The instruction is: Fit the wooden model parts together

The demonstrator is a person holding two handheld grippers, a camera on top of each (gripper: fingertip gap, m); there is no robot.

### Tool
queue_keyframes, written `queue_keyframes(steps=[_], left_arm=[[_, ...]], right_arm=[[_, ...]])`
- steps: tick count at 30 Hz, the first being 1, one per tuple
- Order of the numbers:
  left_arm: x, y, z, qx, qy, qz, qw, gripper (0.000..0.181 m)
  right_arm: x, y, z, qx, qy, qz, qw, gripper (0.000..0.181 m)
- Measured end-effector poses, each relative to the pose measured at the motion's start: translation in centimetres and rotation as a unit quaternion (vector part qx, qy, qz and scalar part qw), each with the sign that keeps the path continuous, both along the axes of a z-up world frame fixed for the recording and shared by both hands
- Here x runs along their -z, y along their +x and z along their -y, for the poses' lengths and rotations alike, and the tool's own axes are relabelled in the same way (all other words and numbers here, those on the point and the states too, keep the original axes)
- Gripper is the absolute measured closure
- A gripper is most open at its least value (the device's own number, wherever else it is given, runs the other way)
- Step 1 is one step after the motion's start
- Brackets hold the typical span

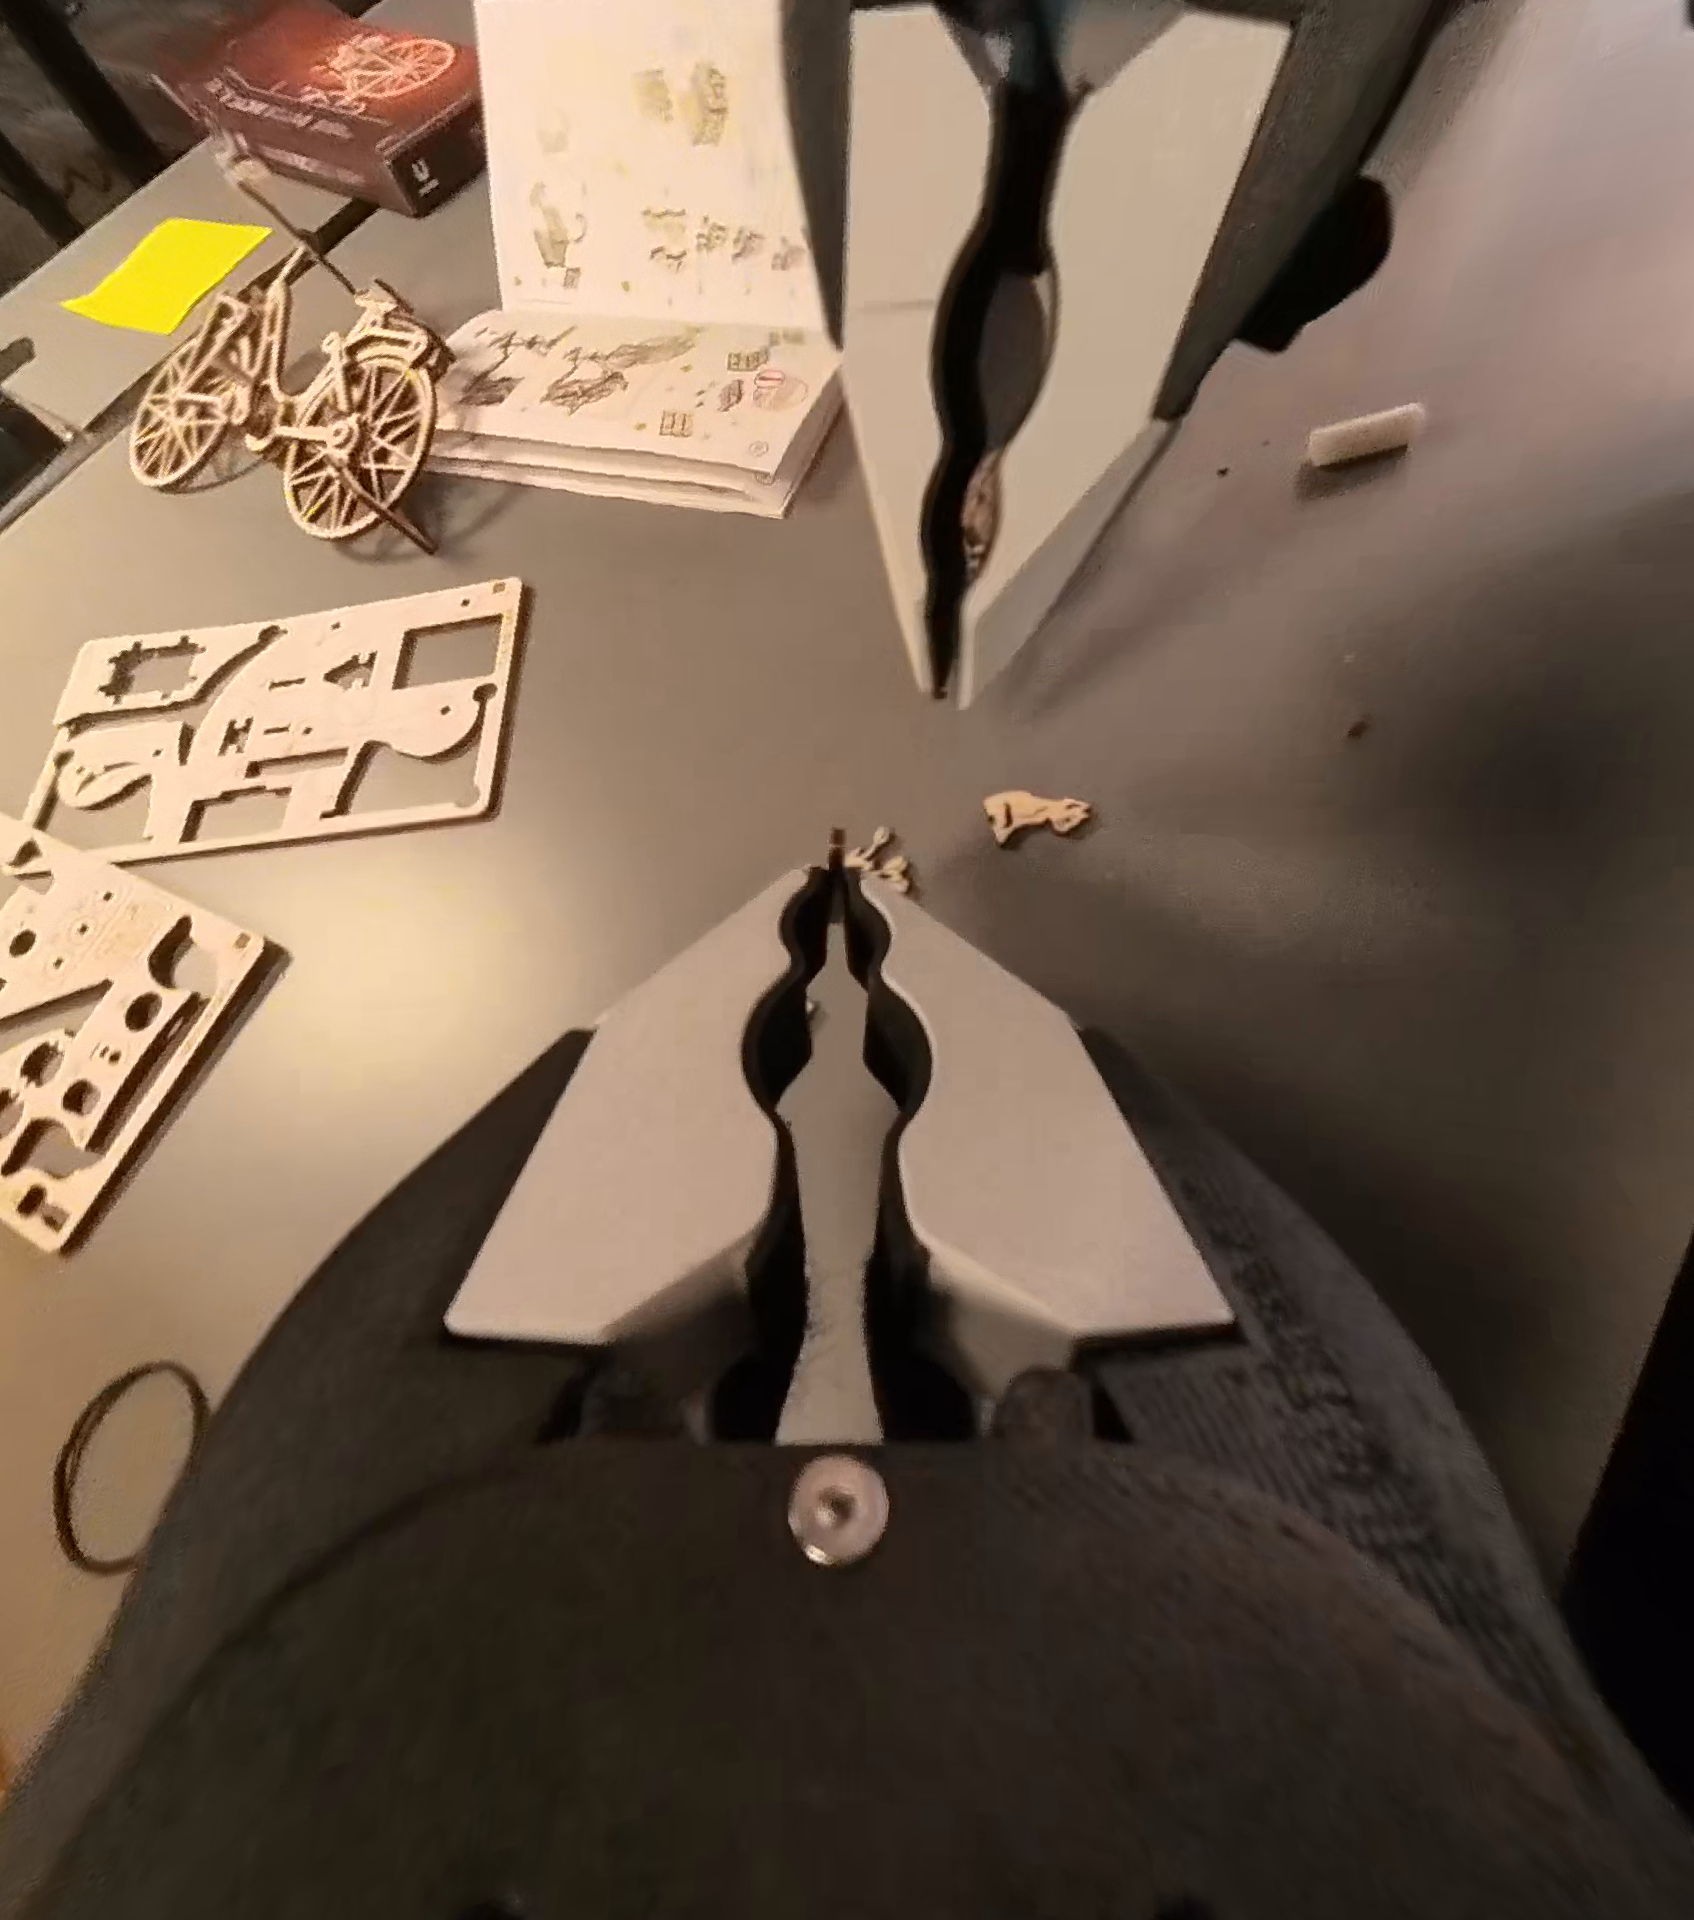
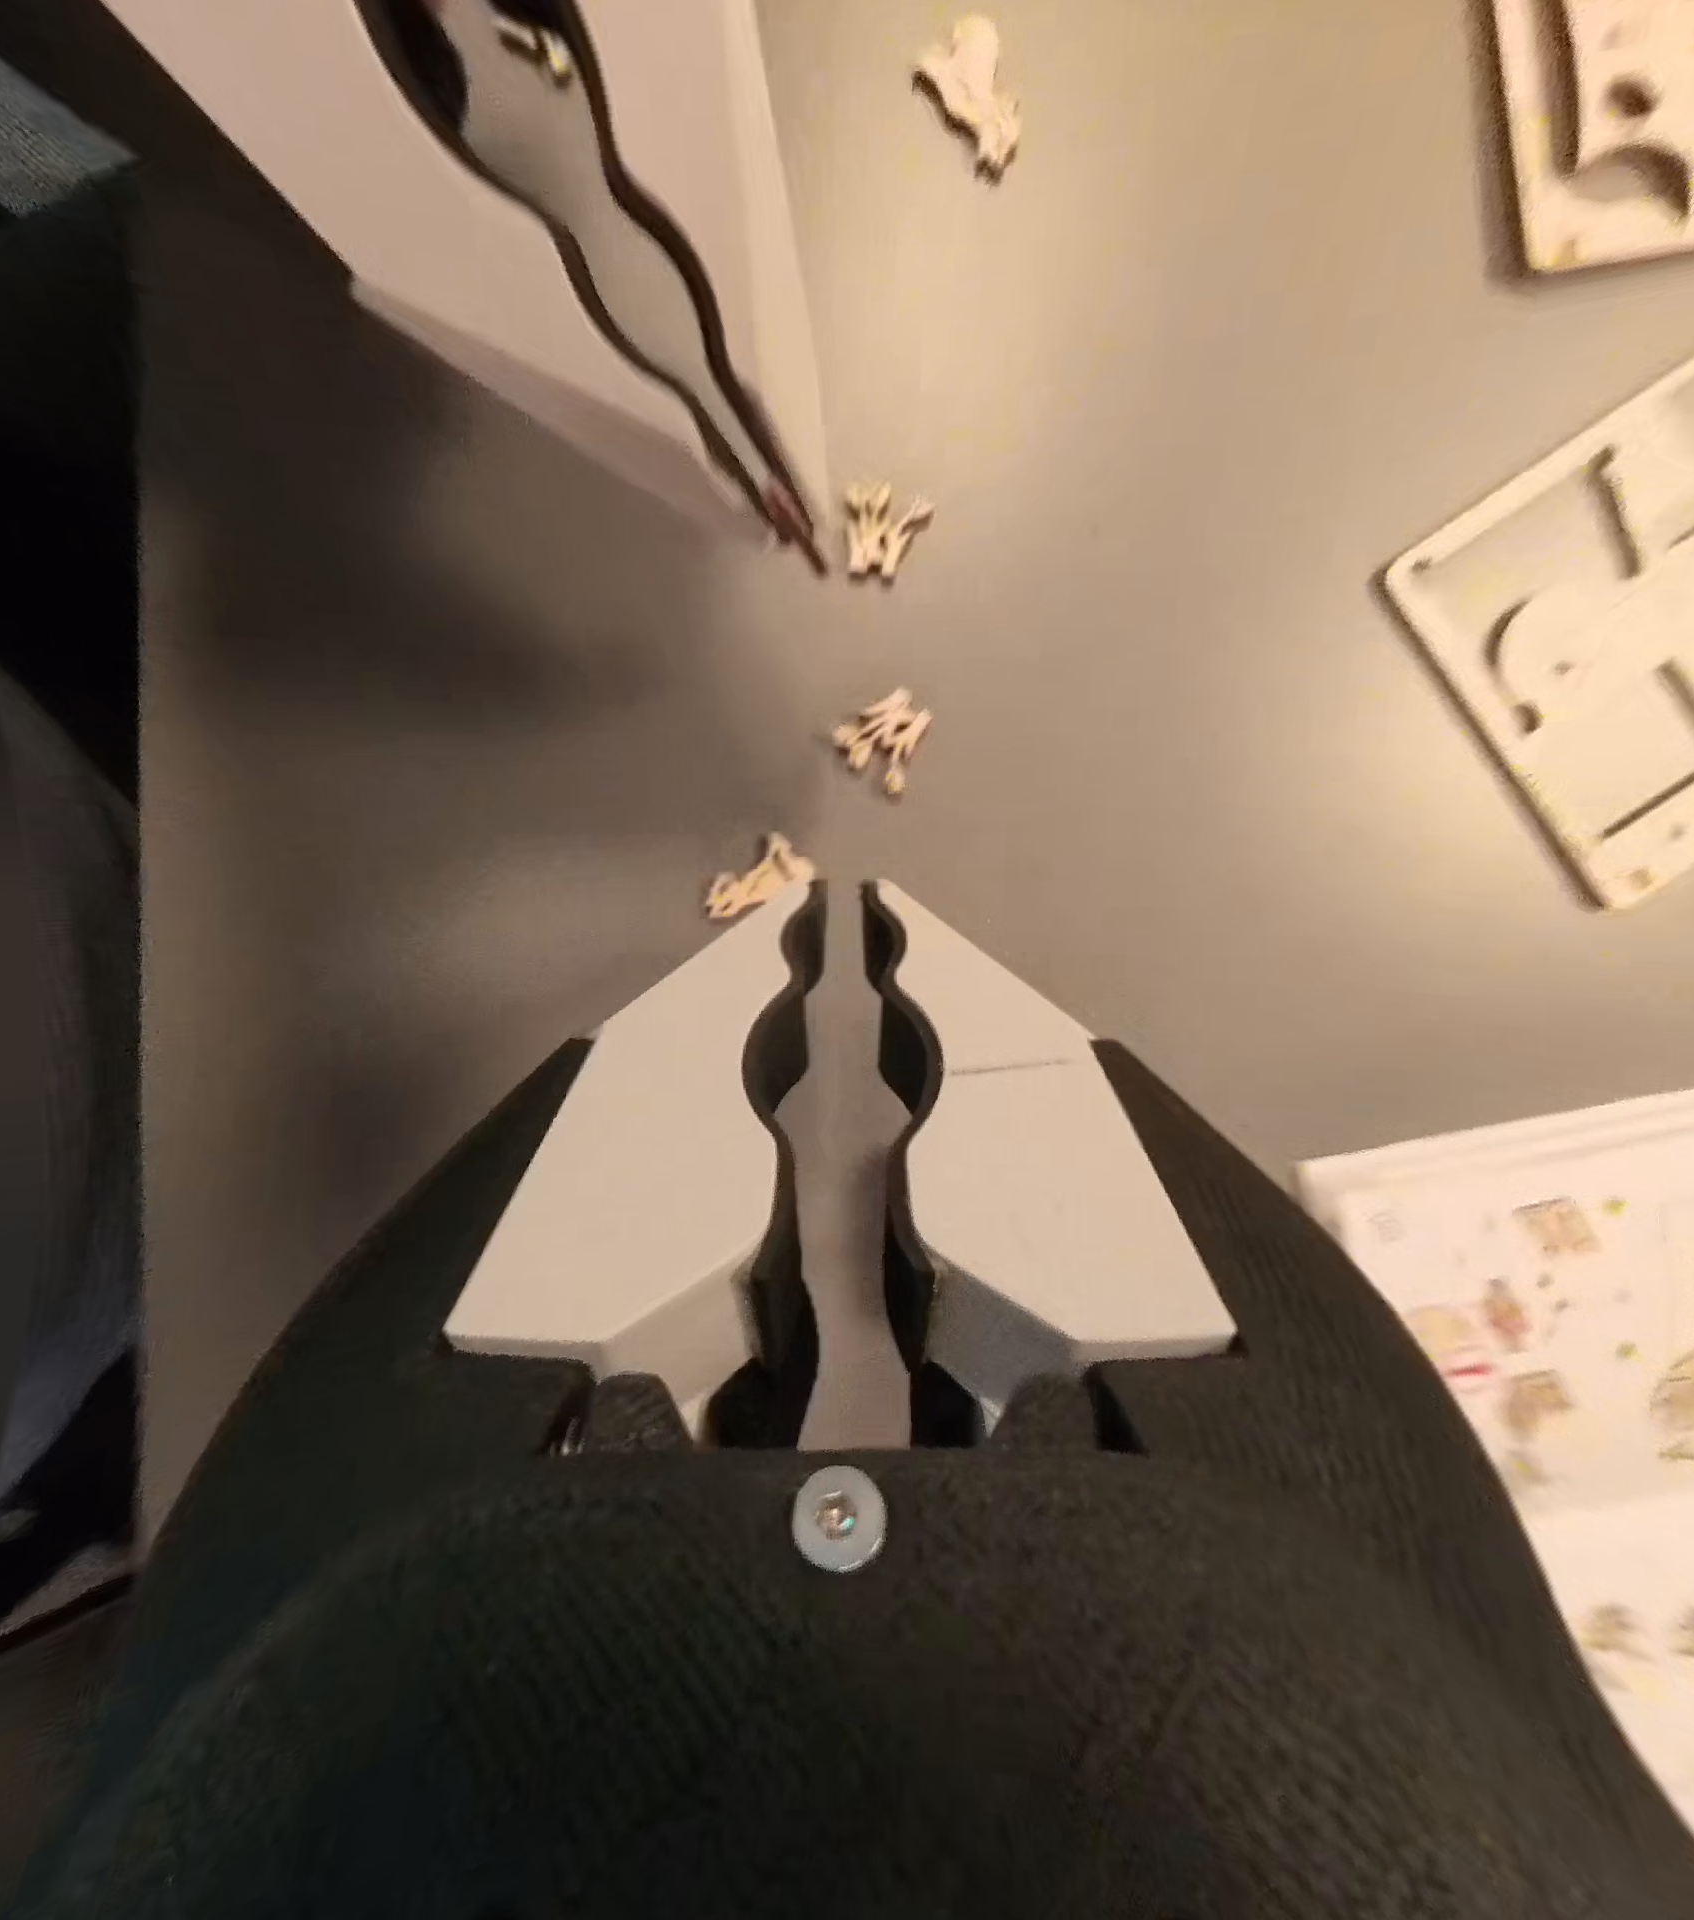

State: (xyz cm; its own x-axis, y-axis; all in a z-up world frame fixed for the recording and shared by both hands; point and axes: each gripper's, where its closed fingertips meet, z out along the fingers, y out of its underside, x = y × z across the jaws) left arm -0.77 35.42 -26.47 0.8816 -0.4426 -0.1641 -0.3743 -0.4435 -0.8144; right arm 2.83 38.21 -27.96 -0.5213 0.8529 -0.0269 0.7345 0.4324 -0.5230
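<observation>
While a finished wooden bicycle (image 1: 287, 410) stands at ten o'clock, loose small parts (image 2: 879, 743) lie unjoined on the bench (image 1: 718, 727); left tongs (image 1: 835, 868) pinch a dark sliver, right tongs (image 2: 843, 885) slightly apart, empty.

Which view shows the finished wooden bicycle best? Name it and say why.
The left wrist view. The wooden bicycle stands there whole and fairly sharp, both wheels visible, on the grey table beside the open instruction booklet. The right wrist view does not show the bicycle at all, only loose parts, sheets and booklet pages.
</observation>
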Motion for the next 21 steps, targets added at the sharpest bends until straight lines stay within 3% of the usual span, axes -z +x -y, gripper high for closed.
queue_keyframes(steps=[4, 7, 9, 13, 17, 21], left_arm=[[-0.1, 0.2, 1.1, -0.013, -0.009, 0.028, 0.999, 0.180], [-0.6, 0.2, 1.5, -0.035, 0.005, 0.047, 0.998, 0.180], [-1.0, 0.5, 1.8, -0.043, 0.021, 0.070, 0.996, 0.180], [-1.2, 0.4, 2.4, -0.070, 0.033, 0.112, 0.991, 0.180], [-1.5, 0.4, 3.2, -0.084, 0.006, 0.203, 0.976, 0.180], [0.4, 1.7, 4.6, -0.037, -0.159, 0.333, 0.929, 0.180]], right_arm=[[1.5, 2.3, 1.2, 0.045, -0.052, 0.039, 0.997, 0.168], [2.8, 2.5, 0.9, 0.140, -0.047, 0.036, 0.988, 0.166], [2.7, 2.1, 2.2, 0.182, -0.097, 0.016, 0.978, 0.162], [2.8, 1.1, 1.9, 0.248, -0.070, -0.044, 0.965, 0.158], [3.0, 1.0, 2.3, 0.226, -0.018, -0.046, 0.973, 0.174], [3.0, 1.1, 3.6, 0.133, -0.022, -0.046, 0.990, 0.177]])
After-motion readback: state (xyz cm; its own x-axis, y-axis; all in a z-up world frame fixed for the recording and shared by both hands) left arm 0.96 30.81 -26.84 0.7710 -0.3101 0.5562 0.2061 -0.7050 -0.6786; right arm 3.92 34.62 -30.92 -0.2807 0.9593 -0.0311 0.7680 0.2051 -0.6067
